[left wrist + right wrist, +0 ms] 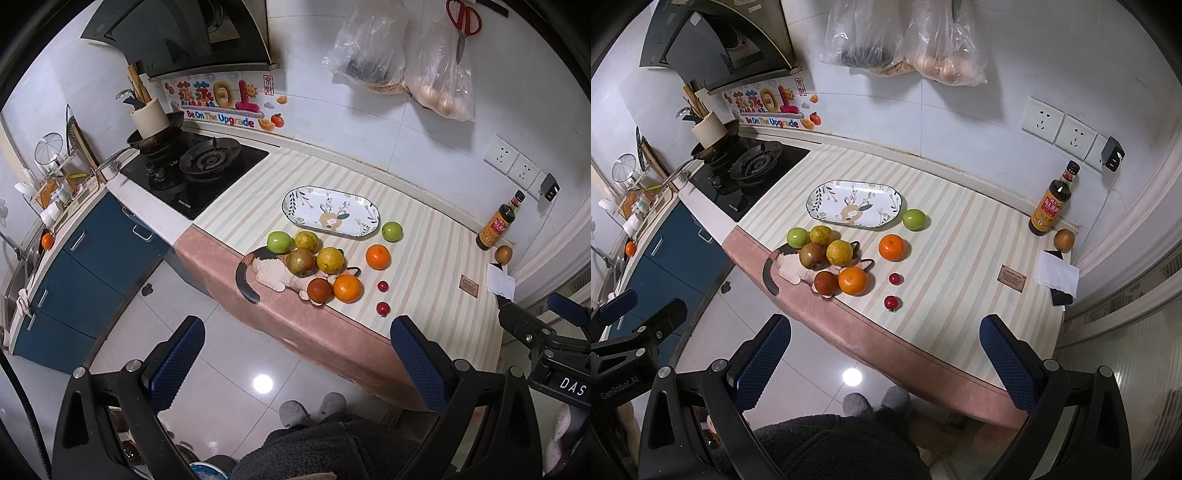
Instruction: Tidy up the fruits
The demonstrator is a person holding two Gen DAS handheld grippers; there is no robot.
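From the left wrist, the left gripper (pixel 297 363) hangs over the floor, short of the desk's (pixel 424 258) near edge, fingers (pixel 421 365) spread wide, holding and touching nothing. Fruits cluster on a cat-shaped mat (pixel 273 275) near the patterned oval plate (pixel 330 212).

From the right wrist, the right gripper (pixel 886 363) hangs likewise, fingers (pixel 759 363) wide apart and bare. An orange (pixel 894 247) and a green apple (pixel 914 219) lie right of the cluster.

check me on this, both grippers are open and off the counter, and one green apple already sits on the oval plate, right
Not quite. The oval plate holds nothing yet: that green apple sits on the striped mat just beside the plate's rim, as the right wrist view shows. The rest holds: left gripper and right gripper are open, off the counter.
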